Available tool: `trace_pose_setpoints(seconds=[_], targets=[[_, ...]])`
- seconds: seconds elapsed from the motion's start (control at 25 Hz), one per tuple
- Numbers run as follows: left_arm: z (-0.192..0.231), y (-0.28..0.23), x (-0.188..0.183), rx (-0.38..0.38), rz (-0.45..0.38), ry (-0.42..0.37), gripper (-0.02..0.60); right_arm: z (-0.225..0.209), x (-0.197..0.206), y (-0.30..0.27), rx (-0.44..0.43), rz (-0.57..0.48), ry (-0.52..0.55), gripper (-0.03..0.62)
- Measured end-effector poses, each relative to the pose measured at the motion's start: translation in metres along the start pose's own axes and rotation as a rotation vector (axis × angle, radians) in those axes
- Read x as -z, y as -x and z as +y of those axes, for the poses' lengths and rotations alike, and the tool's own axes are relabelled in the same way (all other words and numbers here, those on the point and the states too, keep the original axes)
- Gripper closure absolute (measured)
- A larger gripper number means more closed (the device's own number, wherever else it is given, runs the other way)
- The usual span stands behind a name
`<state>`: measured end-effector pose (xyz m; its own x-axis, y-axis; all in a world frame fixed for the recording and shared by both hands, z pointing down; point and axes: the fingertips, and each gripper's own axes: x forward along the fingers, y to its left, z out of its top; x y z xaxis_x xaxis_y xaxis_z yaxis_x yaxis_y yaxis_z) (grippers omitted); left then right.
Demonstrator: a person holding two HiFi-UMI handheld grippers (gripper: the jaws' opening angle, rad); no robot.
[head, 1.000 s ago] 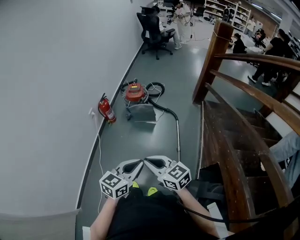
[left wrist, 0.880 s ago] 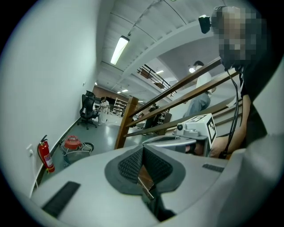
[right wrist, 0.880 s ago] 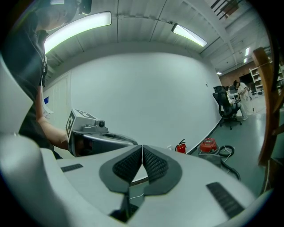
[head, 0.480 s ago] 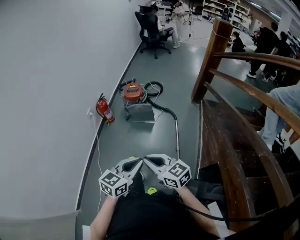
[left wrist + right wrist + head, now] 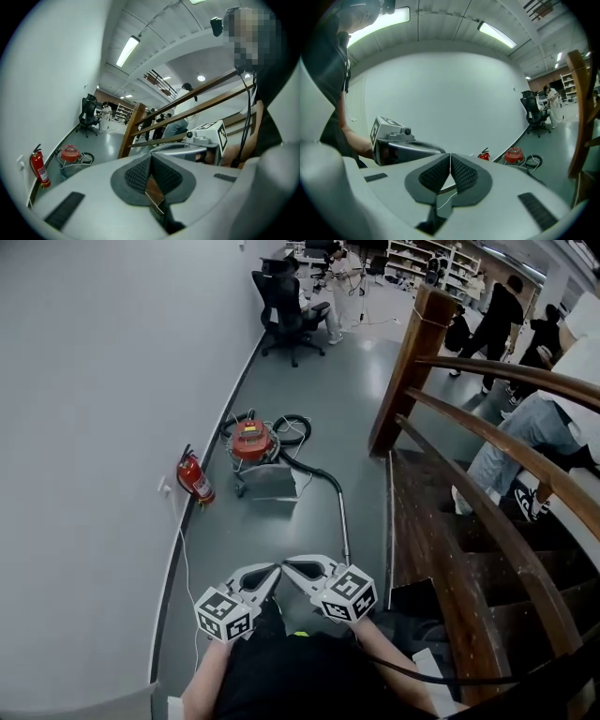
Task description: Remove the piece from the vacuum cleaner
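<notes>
Vacuum cleaner [image 5: 251, 440] shifted left, left gripper [image 5: 272, 570], right gripper [image 5: 291, 565] closed

No legible text or numbers, any print on vacuum cleaner [image 5: 249, 441] too small

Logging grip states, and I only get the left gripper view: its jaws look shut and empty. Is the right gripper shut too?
Observer: Yes; the right gripper view shows the right gripper shut, nothing between its pads.
Operator: Are they near the vacuum?
Observer: No. In the head view the left gripper sits beside the right one at the person's front, the vacuum far ahead by the wall.
Operator: Any part of it closer?
Observer: Its wand lies on the floor beside the stairs, reaching toward the person.
</notes>
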<state>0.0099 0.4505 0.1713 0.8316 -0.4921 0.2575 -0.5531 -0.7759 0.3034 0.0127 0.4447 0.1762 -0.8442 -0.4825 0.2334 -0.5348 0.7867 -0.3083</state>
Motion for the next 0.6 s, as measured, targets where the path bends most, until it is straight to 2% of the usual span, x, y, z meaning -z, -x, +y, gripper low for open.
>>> trace_pose_setpoints(seconds=[0.6], targets=[[0.13, -0.034, -0.039, 0.036, 0.034, 0.041, 0.572, -0.086, -0.04, -0.102, 0.025, 0.08, -0.058, 0.576]])
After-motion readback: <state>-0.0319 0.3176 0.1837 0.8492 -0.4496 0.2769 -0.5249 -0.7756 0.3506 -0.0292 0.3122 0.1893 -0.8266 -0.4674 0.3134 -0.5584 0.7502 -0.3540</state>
